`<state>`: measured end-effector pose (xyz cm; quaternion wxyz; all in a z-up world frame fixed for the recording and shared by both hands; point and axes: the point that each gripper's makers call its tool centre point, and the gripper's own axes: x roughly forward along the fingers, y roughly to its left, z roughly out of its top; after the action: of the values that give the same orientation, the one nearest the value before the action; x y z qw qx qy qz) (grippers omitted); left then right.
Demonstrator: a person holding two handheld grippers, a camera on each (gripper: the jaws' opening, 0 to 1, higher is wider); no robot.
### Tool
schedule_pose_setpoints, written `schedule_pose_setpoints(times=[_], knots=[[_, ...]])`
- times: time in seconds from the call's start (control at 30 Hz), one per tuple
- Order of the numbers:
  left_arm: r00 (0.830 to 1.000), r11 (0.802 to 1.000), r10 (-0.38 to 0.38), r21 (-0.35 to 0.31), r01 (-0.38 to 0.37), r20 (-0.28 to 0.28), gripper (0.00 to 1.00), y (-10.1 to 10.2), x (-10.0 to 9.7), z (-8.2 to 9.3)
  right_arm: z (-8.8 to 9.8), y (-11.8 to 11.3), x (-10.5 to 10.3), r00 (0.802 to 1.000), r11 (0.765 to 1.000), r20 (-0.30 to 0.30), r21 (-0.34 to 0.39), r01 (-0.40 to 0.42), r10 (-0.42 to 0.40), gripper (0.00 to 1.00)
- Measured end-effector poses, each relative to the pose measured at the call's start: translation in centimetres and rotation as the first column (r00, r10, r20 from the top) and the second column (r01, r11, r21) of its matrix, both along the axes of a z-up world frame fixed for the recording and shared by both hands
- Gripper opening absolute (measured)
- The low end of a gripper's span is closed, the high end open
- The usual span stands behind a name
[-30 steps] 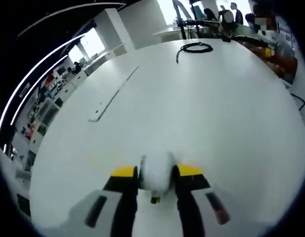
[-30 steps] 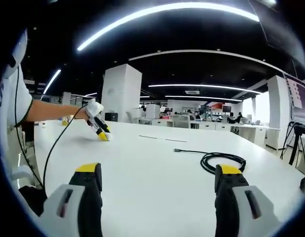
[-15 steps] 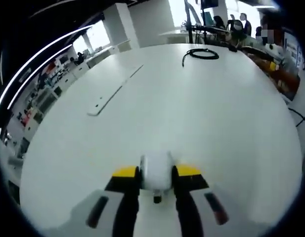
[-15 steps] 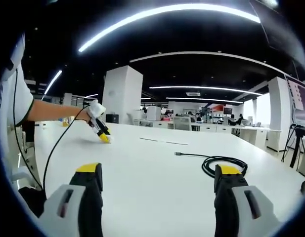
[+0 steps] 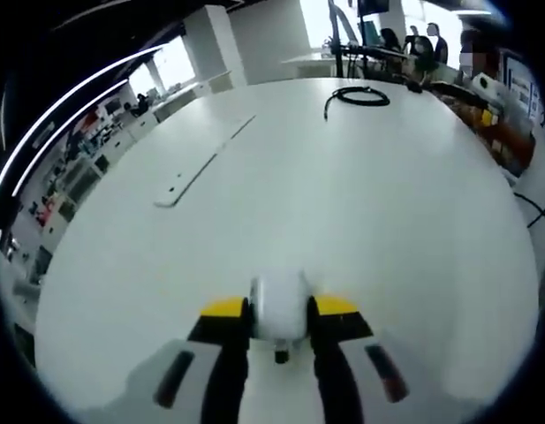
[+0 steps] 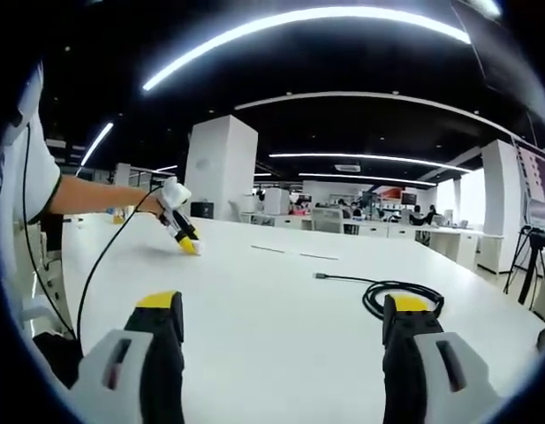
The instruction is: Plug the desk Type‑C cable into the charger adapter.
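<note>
A wide white desk point(image 6: 281, 300) stretches through an open office with white pillars, strip lights overhead and people seated at far tables. In the left gripper view, the left gripper point(image 5: 279, 311) has its yellow-tipped jaws drawn in narrow around a white charger adapter point(image 5: 279, 305), which sits pinched between them just above the desk, a small dark plug end showing beneath it. Far ahead of those jaws, slightly to the right, lies the coiled black Type-C cable point(image 5: 359, 94); ahead to the left a thin flat strip point(image 5: 201, 168) lies on the surface. In the right gripper view, that same tool appears far off to the left, tip down at the desk, held by a person's arm point(image 6: 95, 196). The right gripper point(image 6: 281, 311) stands wide apart with nothing between its jaws. The cable coil rests just beyond its right jaw, the loose connector end trailing leftward.
</note>
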<state>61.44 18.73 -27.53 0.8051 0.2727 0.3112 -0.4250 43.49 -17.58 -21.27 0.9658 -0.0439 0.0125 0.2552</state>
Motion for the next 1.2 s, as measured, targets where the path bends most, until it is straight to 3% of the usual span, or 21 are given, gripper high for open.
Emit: schedule_pose_setpoints(times=[0.7,0.97,1.2], knots=[[0.999,1.0,-0.018,0.007,0.018,-0.028,0.25,-0.3,-1.4,-0.3,-0.5,0.7,-0.4,1.0,1.0,-0.005,-0.009,-0.025,0.025,0.94],[0.999,1.0,-0.026,-0.003,0.026,-0.033,0.25,-1.3,-3.4,-0.2,-0.6,0.5,-0.6,1.0,1.0,-0.008,-0.01,-0.029,0.029,0.94],[0.999,0.999,-0.047,-0.001,0.047,-0.021,0.25,-1.4,-3.8,-0.2,-0.7,0.8,-0.6,0.999,0.999,-0.012,-0.011,-0.039,0.039,0.94]])
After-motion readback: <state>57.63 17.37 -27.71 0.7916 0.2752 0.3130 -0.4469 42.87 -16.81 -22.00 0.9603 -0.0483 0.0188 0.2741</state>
